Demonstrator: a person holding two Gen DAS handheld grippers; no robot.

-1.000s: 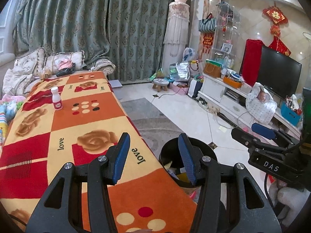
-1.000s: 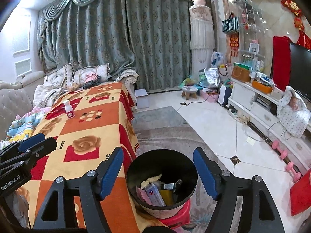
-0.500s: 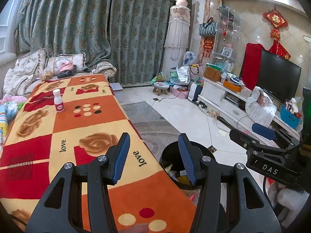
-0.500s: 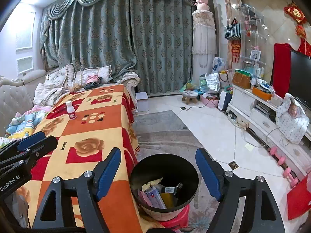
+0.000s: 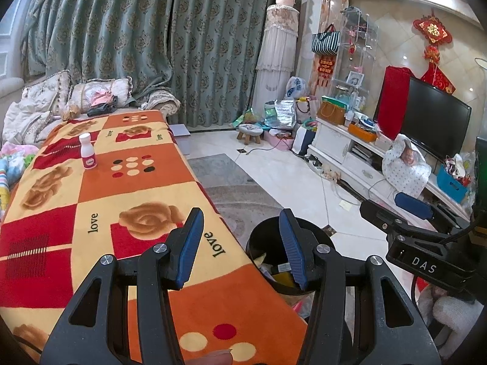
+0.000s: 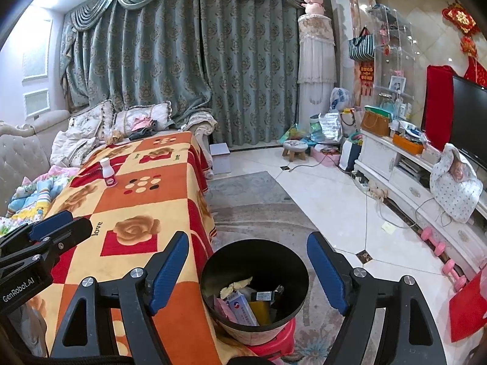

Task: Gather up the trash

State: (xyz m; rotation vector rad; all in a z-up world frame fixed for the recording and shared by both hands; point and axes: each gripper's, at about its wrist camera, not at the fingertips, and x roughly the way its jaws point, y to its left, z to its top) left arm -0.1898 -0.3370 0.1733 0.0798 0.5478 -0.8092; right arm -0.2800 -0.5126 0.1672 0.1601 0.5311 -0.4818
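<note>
Pretty cluttered living room. There's a long surface (image 5: 137,188) covered in an orange, red and yellow patchwork blanket with roses and the word "love" on it, running from the near end back toward a sofa (image 6: 18,149) stacked with cushions and folded clothes. Heavy teal curtains (image 6: 182,76) fill the back wall. The only thing standing on the blanket is a small white bottle with a pink label (image 5: 87,151), upright, toward the far left side, well apart from both grippers.

Just off the near right edge of the surface is a black trash bin (image 6: 254,276) sitting on a pink plastic stool (image 6: 274,339). It already holds wrappers, a small carton and a yellow packet.

The left gripper (image 5: 240,243) is over the near edge of the blanket, jaws partway apart with nothing between them. The right gripper (image 6: 248,270) is above the bin; its jaws have just been opening and now sit spread wide with nothing clamped in them.

On the right is a white TV cabinet (image 6: 395,167) with a black TV (image 5: 435,115), bags piled on the tiled floor (image 6: 328,194), a grey rug (image 6: 243,188), and pink dumbbells (image 6: 441,252) by the cabinet.
</note>
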